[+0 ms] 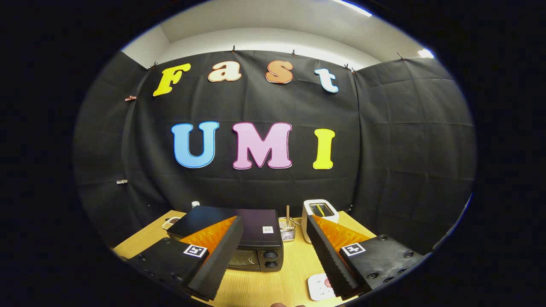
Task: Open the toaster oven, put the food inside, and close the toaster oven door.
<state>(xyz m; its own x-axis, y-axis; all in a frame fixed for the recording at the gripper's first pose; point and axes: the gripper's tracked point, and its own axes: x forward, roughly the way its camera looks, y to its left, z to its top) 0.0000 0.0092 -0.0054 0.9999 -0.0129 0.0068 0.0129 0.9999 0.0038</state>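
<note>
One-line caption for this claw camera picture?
Open claw hovers above the table, toaster oven ahead with its door shut.

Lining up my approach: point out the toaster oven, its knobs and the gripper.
toaster oven (256, 228): gripper view, its dark top.
knobs (270, 259): gripper view, between the two dials on its front.
gripper (275, 253): gripper view, open, midway between fingertips.

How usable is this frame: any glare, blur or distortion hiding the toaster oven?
Gripper view: strong fisheye bending of the wooden table; ceiling lights blow out, no glare lower down; toaster oven sharp but dark, partly hidden behind one finger of the open gripper; white toaster evenly lit.
</note>
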